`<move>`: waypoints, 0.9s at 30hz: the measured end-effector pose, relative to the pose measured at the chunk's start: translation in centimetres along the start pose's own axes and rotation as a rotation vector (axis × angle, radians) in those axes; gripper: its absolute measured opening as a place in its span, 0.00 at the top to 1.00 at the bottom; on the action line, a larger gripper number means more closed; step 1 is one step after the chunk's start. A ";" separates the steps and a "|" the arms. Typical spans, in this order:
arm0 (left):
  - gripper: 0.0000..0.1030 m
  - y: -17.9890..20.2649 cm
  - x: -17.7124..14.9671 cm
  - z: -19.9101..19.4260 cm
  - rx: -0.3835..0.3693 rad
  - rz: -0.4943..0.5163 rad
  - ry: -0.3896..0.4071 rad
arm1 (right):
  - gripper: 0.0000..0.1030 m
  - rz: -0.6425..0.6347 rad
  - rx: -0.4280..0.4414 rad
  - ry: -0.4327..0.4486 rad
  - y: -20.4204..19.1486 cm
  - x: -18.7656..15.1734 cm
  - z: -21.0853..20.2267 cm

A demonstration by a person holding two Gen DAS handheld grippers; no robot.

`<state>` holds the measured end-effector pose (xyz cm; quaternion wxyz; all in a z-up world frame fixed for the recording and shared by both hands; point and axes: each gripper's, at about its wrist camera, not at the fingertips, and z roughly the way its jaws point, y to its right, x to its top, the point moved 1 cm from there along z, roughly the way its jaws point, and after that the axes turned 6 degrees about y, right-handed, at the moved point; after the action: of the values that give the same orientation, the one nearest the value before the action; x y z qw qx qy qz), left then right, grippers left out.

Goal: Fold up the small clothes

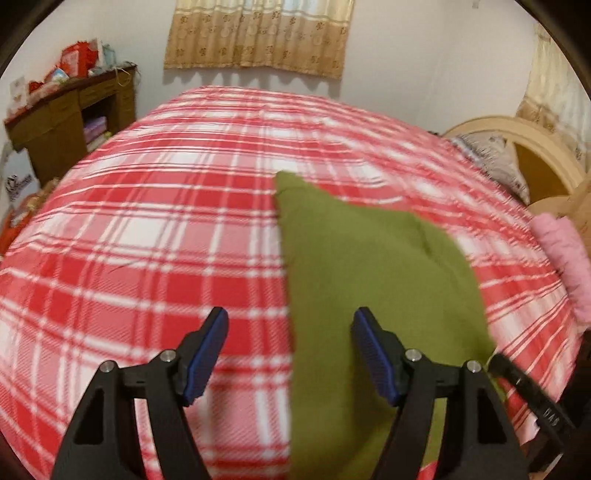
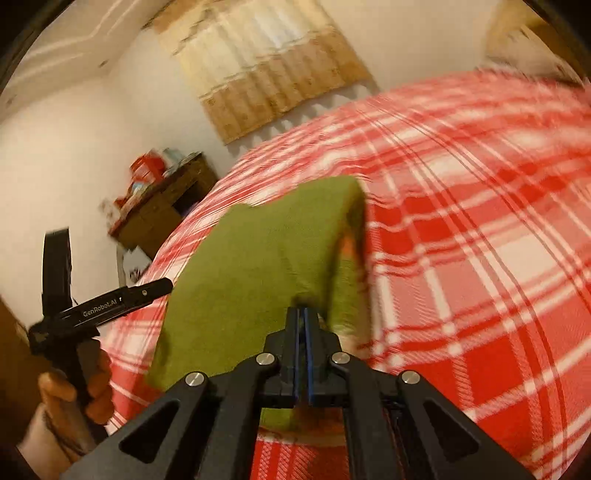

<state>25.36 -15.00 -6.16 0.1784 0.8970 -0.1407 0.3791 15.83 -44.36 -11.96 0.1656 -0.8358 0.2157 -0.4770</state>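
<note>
An olive-green garment (image 1: 373, 266) lies folded over on the red and white checked bedspread (image 1: 147, 240). My left gripper (image 1: 290, 326) stands open above its left edge, with nothing pressed between the blue pads. In the right wrist view the green garment (image 2: 258, 258) is lifted, its far part curled over. My right gripper (image 2: 303, 314) is shut on its near edge. The left gripper's body (image 2: 110, 301) shows at the left of that view, held by a hand (image 2: 92, 391).
A brown wooden desk (image 1: 70, 122) with red boxes stands beyond the bed's far left corner. A pink cloth (image 1: 565, 254) lies at the bed's right edge, near a grey pillow (image 1: 491, 162) and a wooden headboard (image 1: 532, 147). Beige curtains (image 1: 258, 33) hang on the far wall.
</note>
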 end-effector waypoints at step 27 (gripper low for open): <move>0.14 -0.7 -1.4 5.3 -0.121 -0.114 -0.029 | 0.26 -0.130 -0.025 -0.194 -0.5 4.5 10.2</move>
<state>28.00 -16.49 -10.71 0.2516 0.8964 -0.1147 0.3463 26.85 -45.49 -13.46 0.1442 -0.8921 0.1501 -0.4010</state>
